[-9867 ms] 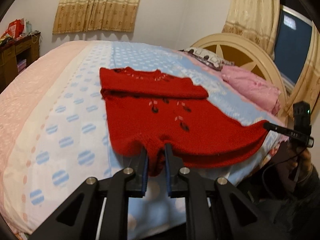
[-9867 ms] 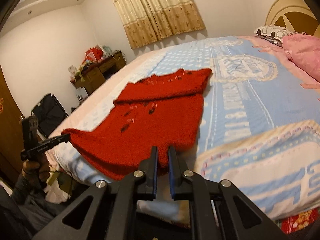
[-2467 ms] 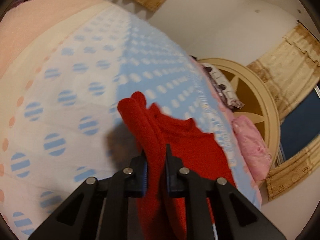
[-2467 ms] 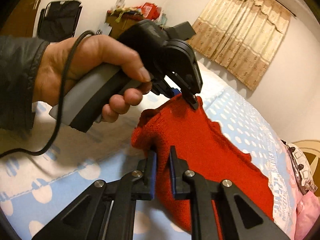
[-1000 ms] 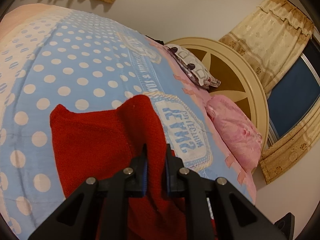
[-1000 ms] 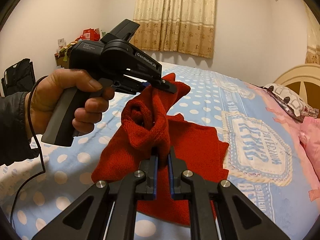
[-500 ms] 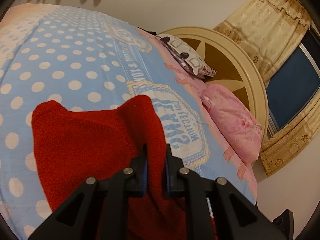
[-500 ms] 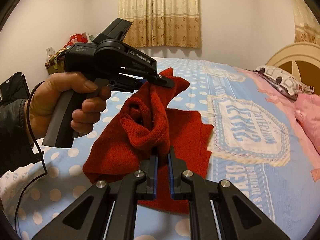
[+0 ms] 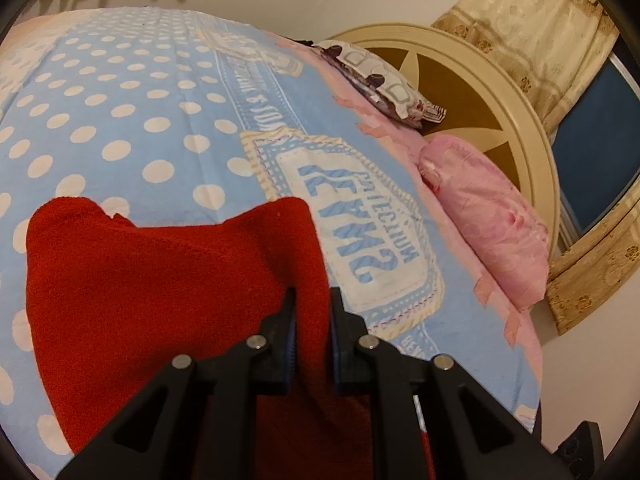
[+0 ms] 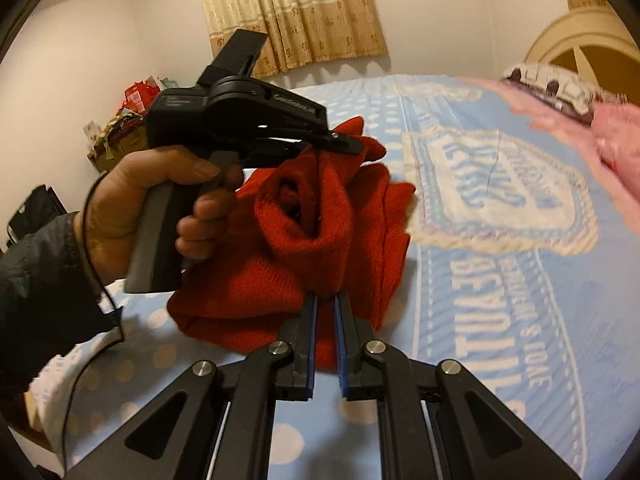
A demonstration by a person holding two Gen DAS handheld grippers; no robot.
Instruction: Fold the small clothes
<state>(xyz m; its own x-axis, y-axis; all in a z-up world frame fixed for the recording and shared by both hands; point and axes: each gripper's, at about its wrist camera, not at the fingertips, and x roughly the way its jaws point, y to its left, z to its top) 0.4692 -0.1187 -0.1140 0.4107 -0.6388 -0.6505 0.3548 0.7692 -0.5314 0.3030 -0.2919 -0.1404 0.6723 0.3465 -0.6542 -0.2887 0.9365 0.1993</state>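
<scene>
A red knitted sweater (image 9: 152, 280) lies partly folded on the blue polka-dot bedspread (image 9: 132, 120). My left gripper (image 9: 311, 300) is shut on a raised fold of it. In the right wrist view the sweater (image 10: 320, 224) is bunched between both tools, and my right gripper (image 10: 325, 300) is shut on its lower fold. The left gripper (image 10: 352, 144) shows there too, held in a hand, pinching the top edge of the cloth above the bed.
A pink pillow (image 9: 488, 216) and a patterned pillow (image 9: 384, 80) lie by the cream round headboard (image 9: 500, 92). Curtains (image 10: 292, 12) hang at the back. A cluttered desk (image 10: 124, 128) stands left of the bed.
Both grippers have carried the held sweater edge over the lying part toward the headboard side. The right gripper has dropped lower and closer to the bed; the cloth is still gripped by both.
</scene>
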